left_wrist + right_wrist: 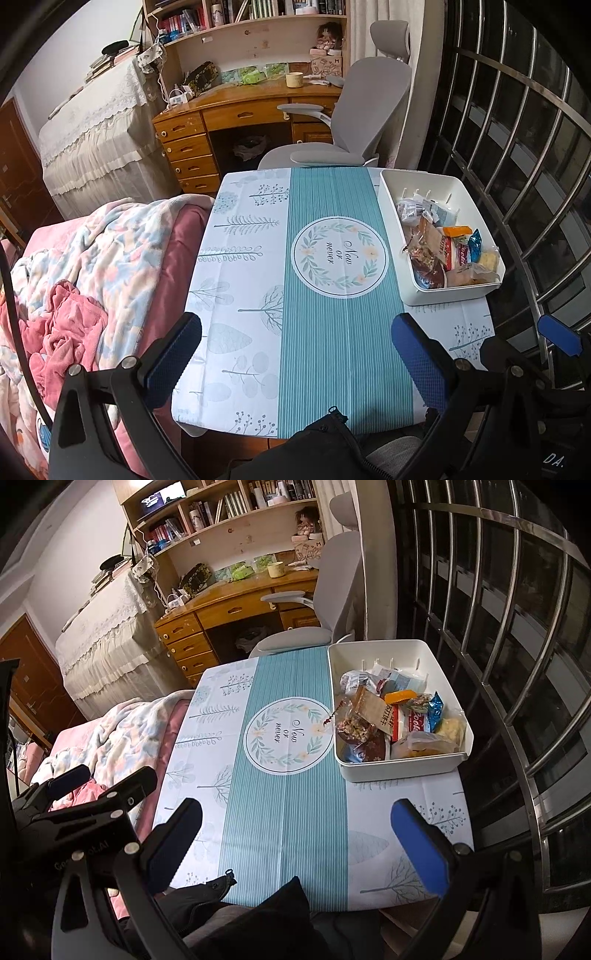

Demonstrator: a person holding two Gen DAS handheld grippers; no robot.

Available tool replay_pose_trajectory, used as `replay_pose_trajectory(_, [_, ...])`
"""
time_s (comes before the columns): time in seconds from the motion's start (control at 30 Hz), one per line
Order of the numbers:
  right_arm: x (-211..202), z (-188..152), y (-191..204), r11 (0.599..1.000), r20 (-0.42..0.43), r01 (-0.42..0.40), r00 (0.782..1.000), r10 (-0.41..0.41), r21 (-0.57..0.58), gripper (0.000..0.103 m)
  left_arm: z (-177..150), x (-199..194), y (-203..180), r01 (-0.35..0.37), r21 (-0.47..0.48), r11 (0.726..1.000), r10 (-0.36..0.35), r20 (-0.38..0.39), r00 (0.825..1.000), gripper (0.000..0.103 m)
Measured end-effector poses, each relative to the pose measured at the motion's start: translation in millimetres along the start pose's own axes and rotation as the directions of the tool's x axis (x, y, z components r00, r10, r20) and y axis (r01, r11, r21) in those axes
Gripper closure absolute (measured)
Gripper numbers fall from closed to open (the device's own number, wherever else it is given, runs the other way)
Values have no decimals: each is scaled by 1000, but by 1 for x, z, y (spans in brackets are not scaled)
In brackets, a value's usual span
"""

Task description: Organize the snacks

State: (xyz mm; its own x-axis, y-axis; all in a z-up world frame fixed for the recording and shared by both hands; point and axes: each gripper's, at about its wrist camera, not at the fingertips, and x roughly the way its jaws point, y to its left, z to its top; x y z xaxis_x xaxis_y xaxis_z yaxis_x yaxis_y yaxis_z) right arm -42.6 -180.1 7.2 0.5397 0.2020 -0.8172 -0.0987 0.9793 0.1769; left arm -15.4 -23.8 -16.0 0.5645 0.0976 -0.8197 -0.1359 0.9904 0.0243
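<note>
- A small table under a teal-striped, leaf-printed white cloth (332, 332) stands in a bedroom between a pink-quilted bed (110, 266) and a barred window (517, 147).
- A white plastic bin (402, 770), at the cloth's far right corner, holds all the assorted wrapped snacks (391, 720).
- A grey office chair (354, 110) and wooden desk (236, 114) stand beyond.
- The left gripper (295, 343) and right gripper (297, 823) hover over the near edge, jaws spread wide, holding nothing.

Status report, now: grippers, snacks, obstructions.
Left gripper open, empty; right gripper open, empty. Snacks all piled in white bin, far right of table. Nothing blocking approach.
</note>
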Motion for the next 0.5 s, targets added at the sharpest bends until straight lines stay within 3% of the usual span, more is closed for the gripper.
replay_pose_trajectory(0.5, [2, 4, 0, 1000, -2, -1, 1000, 1, -1, 0, 1, 2, 0, 0, -1, 1000, 0, -1, 1000, 1])
